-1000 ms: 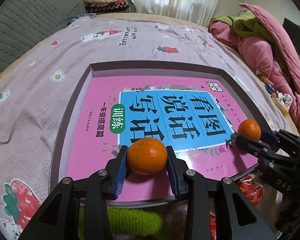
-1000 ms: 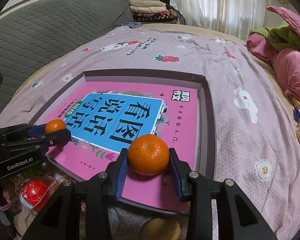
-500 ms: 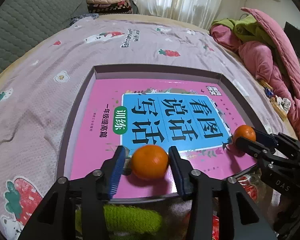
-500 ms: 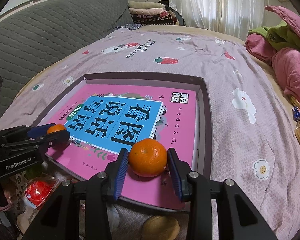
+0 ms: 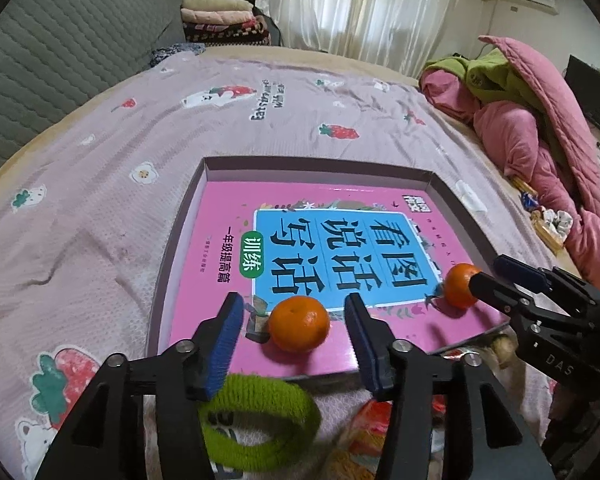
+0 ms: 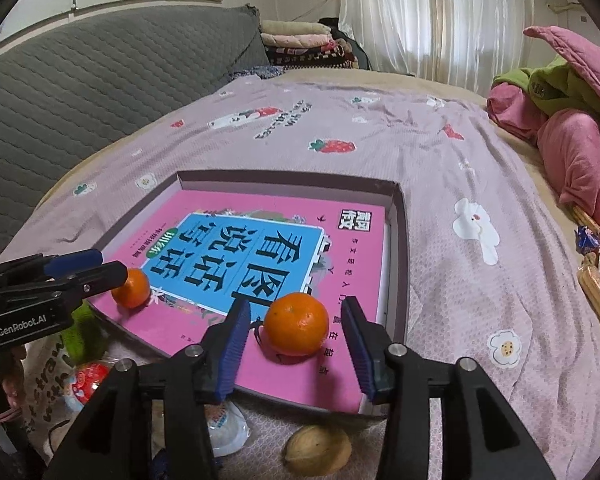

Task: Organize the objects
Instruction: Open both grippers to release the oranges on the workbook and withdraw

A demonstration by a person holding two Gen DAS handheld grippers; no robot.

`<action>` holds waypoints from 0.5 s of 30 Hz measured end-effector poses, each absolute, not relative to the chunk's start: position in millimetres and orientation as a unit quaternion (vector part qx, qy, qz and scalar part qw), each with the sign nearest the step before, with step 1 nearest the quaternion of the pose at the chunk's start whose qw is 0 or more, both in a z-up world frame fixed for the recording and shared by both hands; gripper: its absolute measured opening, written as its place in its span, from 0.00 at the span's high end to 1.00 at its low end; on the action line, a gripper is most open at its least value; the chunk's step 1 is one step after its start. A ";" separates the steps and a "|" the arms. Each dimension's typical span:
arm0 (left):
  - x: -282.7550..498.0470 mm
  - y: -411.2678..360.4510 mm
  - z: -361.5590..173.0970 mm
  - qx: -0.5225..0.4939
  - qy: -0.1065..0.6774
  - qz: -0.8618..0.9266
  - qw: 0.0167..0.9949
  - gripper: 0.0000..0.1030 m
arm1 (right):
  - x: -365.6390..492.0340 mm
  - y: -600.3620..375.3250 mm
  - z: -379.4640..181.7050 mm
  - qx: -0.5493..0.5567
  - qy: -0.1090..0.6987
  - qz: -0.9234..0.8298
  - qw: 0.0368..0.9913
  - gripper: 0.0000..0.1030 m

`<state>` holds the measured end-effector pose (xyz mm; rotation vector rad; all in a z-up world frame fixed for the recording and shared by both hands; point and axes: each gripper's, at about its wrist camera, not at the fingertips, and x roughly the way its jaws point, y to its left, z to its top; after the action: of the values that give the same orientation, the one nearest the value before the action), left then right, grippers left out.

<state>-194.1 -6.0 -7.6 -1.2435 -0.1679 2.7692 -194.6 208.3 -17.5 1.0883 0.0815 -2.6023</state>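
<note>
Jaws of the left gripper gape, clear of one tangerine. The right gripper likewise straddles another tangerine untouched. Both fruits rest on the pink book.

Left fruit: round orange mandarin, glossy peel, resting free on the pink book cover, near its front edge.
Right fruit: second round orange mandarin, dimpled peel, also free on the cover, well apart from the first.
Book: flat in shallow grey cardboard box lid on the bed.
</note>
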 end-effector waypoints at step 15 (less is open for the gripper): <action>-142.9 -0.2 24.1 -0.373 -0.063 0.924 0.060 0.40 | -169.9 213.5 7.6 0.339 0.033 -0.925 0.165 0.41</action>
<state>-142.9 -0.2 24.1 -1.1290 -0.1903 2.7962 -169.9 213.5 7.6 0.9673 0.0940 -2.6372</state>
